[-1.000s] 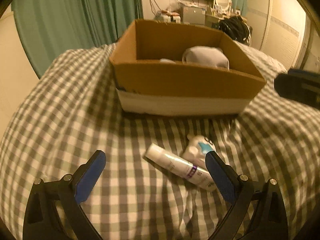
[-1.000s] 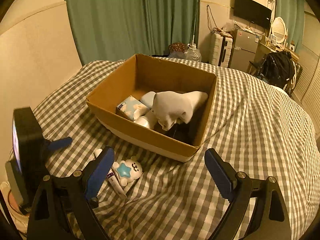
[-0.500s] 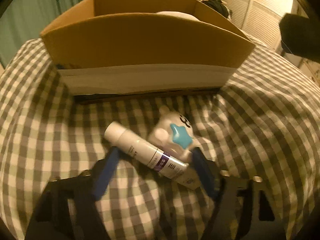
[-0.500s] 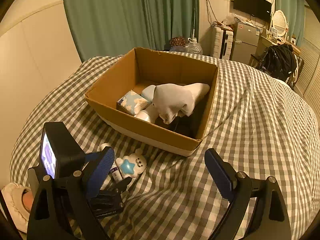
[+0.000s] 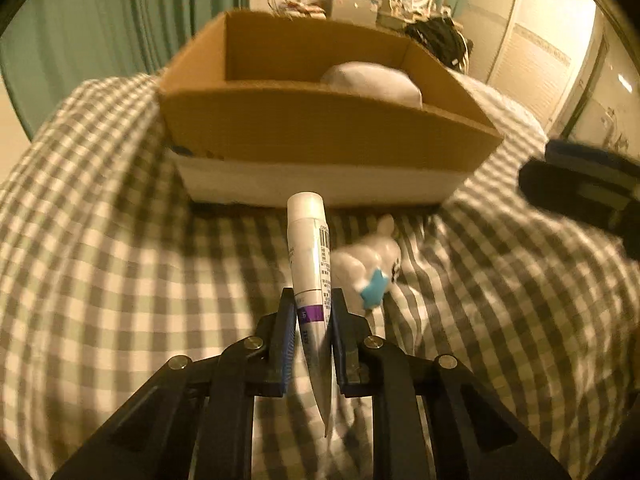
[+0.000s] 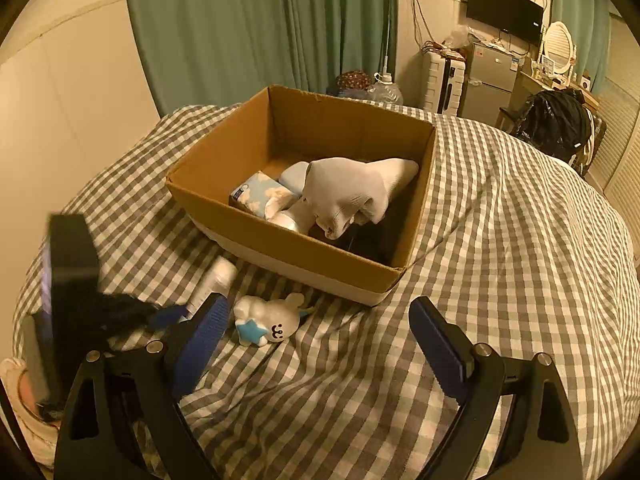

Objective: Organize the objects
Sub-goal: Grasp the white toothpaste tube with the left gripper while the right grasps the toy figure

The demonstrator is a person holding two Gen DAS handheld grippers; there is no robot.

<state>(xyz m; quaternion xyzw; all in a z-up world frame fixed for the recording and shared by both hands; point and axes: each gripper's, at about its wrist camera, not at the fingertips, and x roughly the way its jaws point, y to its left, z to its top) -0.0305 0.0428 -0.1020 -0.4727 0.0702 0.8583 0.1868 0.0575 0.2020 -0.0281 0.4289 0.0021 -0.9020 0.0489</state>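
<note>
Tube [image 5: 308, 248] sits pinched in my left gripper [image 5: 313, 316] jaws, cap pointing ahead toward the cardboard box [image 5: 320, 136]. My right gripper [image 6: 316, 336] jaws are spread, star toy [image 6: 270, 320] on the bed just ahead of its left jaw.

— What do I have behind the bed [image 6: 500, 264]?
— I see green curtains [image 6: 256, 28], a wall television [image 6: 505, 10], a small grey fridge [image 6: 488, 80] and a round mirror [image 6: 560, 46].
— And to my right?
— A black bag [image 6: 554, 124] on a chair, beside the checked bedcover.
</note>
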